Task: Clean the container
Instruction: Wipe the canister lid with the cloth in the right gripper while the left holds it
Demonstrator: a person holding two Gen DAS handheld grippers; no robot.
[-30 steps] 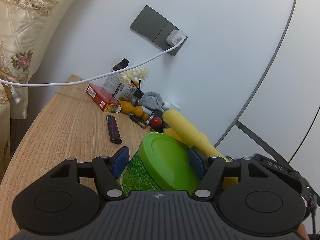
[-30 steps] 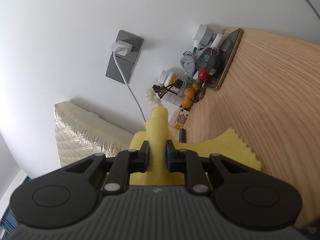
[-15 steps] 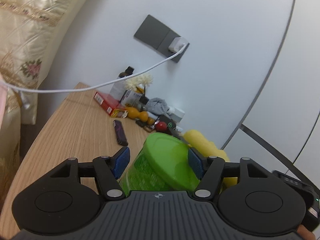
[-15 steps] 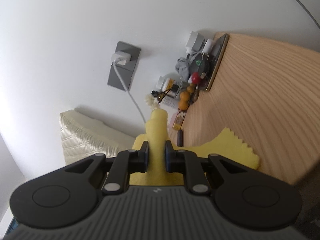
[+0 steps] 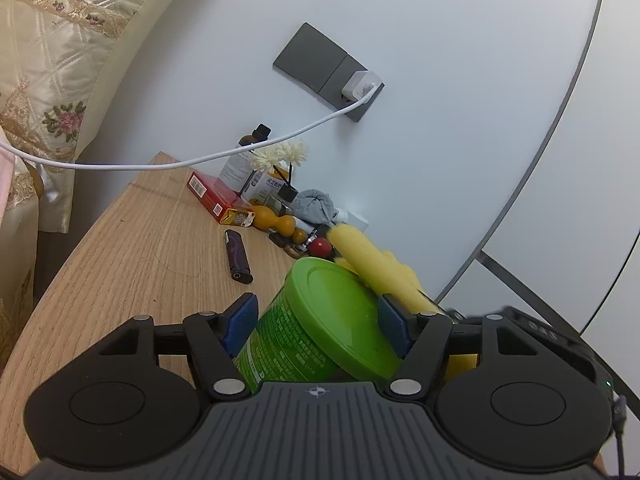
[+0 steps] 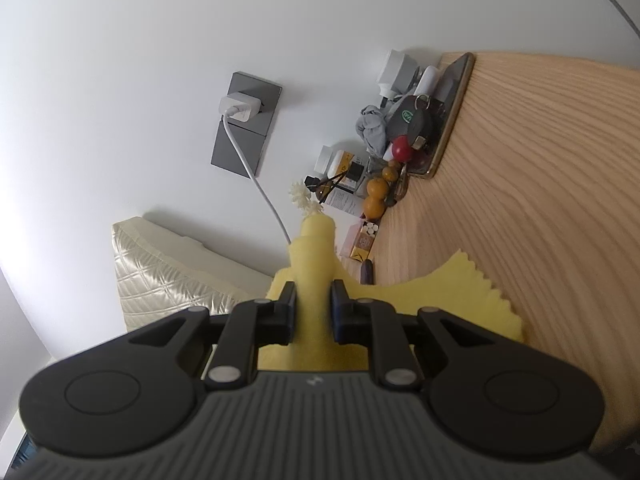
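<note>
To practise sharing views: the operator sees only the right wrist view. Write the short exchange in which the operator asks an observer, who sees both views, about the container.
Operator: I see only the cloth pinched in the right gripper. Where is the container?
Observer: The container, green, is clamped, tilted, between the left gripper's pads.
Operator: Is its lid on, and is the cloth near it?
Observer: The lid is on; the cloth's rolled end lies along the lid's far rim, though I cannot tell if they touch.
</note>
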